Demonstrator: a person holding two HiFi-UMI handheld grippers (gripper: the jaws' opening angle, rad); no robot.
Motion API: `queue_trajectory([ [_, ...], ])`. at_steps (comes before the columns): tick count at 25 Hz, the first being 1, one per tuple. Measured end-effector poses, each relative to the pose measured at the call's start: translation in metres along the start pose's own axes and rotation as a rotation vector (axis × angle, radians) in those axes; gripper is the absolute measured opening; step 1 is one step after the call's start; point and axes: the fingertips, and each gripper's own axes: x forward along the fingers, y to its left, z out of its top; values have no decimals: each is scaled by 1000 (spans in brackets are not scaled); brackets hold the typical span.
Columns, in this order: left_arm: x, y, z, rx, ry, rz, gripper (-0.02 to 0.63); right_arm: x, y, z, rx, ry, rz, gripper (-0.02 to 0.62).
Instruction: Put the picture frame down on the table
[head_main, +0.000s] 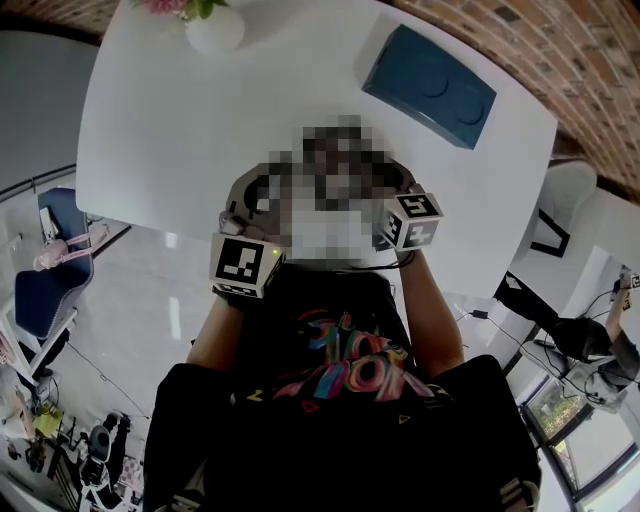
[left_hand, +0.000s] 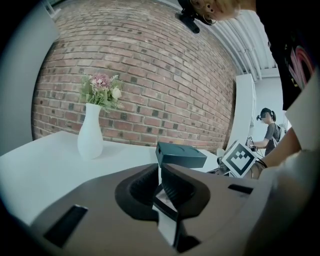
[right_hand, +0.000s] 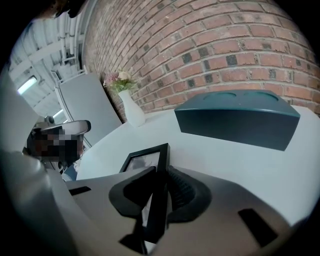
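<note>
The thin black rectangular picture frame (right_hand: 146, 161) is clamped by its opposite edges between the ribbed pads of the left tongs (left_hand: 161, 182) and the right tongs (right_hand: 161, 181), over the near edge of the smooth white worktop (right_hand: 240, 165).

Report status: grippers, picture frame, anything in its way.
Left gripper shut on picture frame. Right gripper shut on it too. Frame over table's near edge, touchdown unclear. Blue box, vase well clear.
</note>
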Motion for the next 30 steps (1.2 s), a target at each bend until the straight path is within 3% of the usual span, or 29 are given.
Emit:
queue_trajectory([
  [14, 0, -3, 2, 5, -2, -5, 35, 5, 0, -5, -35, 75, -47, 95],
  [30, -4, -5, 5, 15, -5, -5, 35, 3, 0, -4, 4, 73, -40, 101],
])
